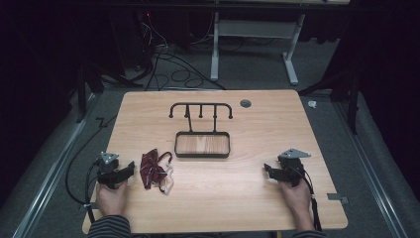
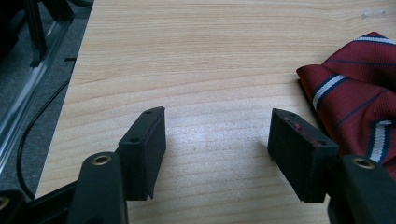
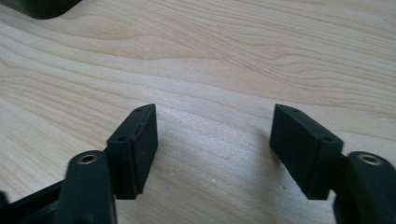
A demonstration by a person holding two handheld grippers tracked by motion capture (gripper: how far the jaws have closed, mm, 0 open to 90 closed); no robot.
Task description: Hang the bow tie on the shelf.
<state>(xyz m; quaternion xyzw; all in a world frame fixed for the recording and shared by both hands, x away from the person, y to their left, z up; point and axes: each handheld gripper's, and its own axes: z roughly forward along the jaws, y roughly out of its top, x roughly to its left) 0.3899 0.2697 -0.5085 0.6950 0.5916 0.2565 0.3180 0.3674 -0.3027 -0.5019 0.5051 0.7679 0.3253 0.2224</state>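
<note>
A dark red striped tie (image 1: 154, 170) lies crumpled on the wooden table (image 1: 247, 198) at the front left, with a pale strap looped beside it. My left gripper (image 1: 130, 169) rests just left of the tie, its jaws wide apart with only bare wood between them. In the left gripper view the tie (image 2: 359, 98) lies right of the left gripper (image 2: 217, 135), close behind the right jaw. My right gripper (image 1: 267, 169) sits at the front right, far from the tie. The right gripper (image 3: 215, 140) stands open over bare table.
A black wire rack (image 1: 201, 110) with hooks stands at the table's middle back, above a shallow black-rimmed tray (image 1: 202, 154). A round grommet (image 1: 245, 103) sits near the far edge. Cables lie on the floor behind the table. A dark corner (image 3: 42, 7) shows at the right gripper view's top left.
</note>
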